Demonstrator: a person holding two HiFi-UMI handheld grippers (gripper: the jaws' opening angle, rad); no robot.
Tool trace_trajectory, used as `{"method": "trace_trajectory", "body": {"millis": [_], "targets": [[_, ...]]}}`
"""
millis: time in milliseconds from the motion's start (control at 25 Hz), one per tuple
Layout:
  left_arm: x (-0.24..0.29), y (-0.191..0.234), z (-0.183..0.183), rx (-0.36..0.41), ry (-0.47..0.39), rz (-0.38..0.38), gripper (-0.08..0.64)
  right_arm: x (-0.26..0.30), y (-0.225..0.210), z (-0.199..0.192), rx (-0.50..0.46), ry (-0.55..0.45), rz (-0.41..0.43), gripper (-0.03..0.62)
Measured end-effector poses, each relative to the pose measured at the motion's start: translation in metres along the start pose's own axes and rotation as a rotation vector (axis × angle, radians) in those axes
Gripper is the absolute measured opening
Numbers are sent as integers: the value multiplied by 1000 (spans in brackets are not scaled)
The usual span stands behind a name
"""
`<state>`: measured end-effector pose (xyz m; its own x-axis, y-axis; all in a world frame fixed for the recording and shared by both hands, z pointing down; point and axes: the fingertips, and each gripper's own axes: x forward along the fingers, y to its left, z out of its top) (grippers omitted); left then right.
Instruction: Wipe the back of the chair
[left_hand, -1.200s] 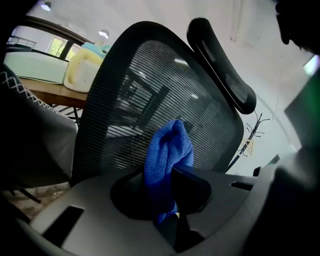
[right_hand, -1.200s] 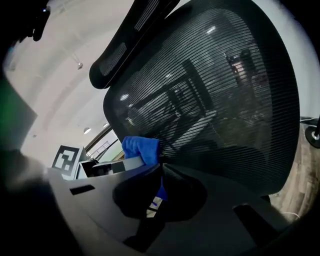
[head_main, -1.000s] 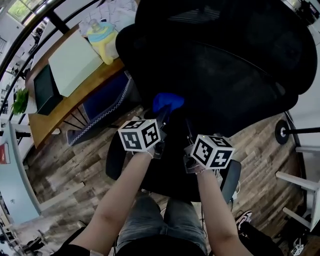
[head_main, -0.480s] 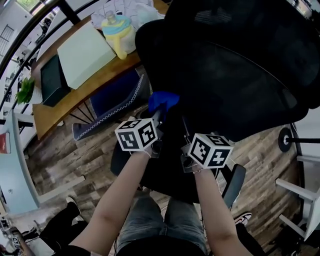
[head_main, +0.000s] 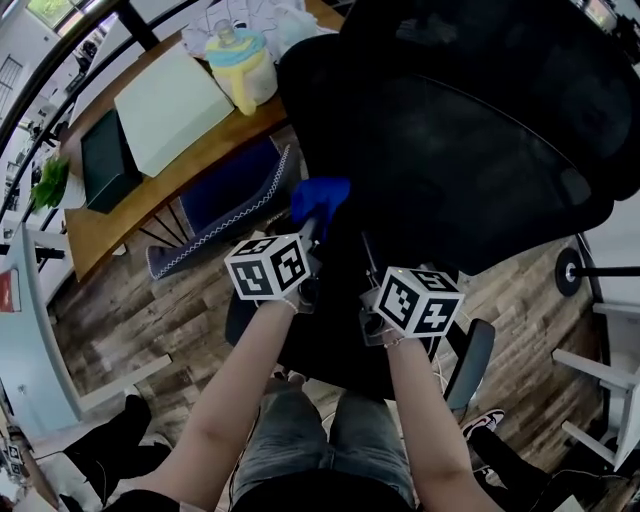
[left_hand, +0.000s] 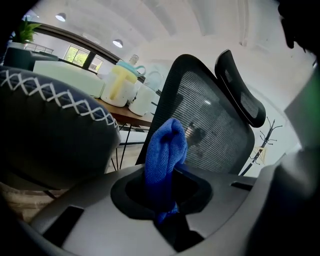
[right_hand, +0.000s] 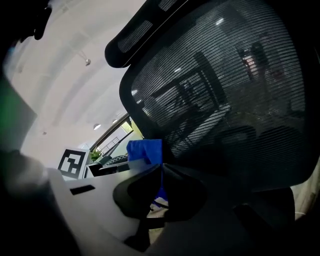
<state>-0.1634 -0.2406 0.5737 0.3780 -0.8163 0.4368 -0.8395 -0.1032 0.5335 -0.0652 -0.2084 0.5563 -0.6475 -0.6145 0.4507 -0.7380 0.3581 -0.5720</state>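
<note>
Blue cloth (left_hand: 167, 145), microfibre weave, bunched into an upright fold. It is pinched between the jaws of the left gripper (left_hand: 162, 175), with the greater part standing up past the jaw tips and a small tail hanging below them.

Black office chair, mesh back (right_hand: 225, 90) with a separate curved headrest (left_hand: 242, 92) above it. In the head view the cloth sits at the lower left edge of the back. Whether cloth and mesh touch cannot be told from any view.

Right gripper (right_hand: 160, 168): jaw tips pressed together, nothing seen between them. It points at the lower part of the mesh back, close to it, with the cloth showing just beyond its tips to the left. The two grippers are held side by side, near each other, each carrying its marker cube; the left one's cube (head_main: 268, 267) is a little higher in the head view than the right one's (head_main: 418, 300).

One black armrest (head_main: 470, 365) shows below the right gripper.

Surroundings, to the person's left:
- wooden desk (head_main: 95, 235)
- pale green box (head_main: 170, 105) lying on the desk
- yellow jug with a light blue top (head_main: 240, 68), also on the desk
- dark blue cushion with white zigzag stitching (head_main: 225, 190), between the desk and the chair
- wood-plank floor (head_main: 130, 320)

Coat stand (left_hand: 261, 147), visible past the chair in the left gripper view.
</note>
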Motion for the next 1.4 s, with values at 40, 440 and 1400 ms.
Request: {"method": "trace_trajectory", "body": {"millis": [40, 440, 1400], "targets": [[-2, -1, 0, 2, 1, -5, 78, -3, 0, -1, 4, -5, -5, 31], [-43, -35, 9, 32, -14, -122, 78, -53, 9, 6, 39, -132, -54, 29], [-178, -205, 67, 247, -100, -613, 78, -215, 122, 67, -163, -485, -81, 29]]}}
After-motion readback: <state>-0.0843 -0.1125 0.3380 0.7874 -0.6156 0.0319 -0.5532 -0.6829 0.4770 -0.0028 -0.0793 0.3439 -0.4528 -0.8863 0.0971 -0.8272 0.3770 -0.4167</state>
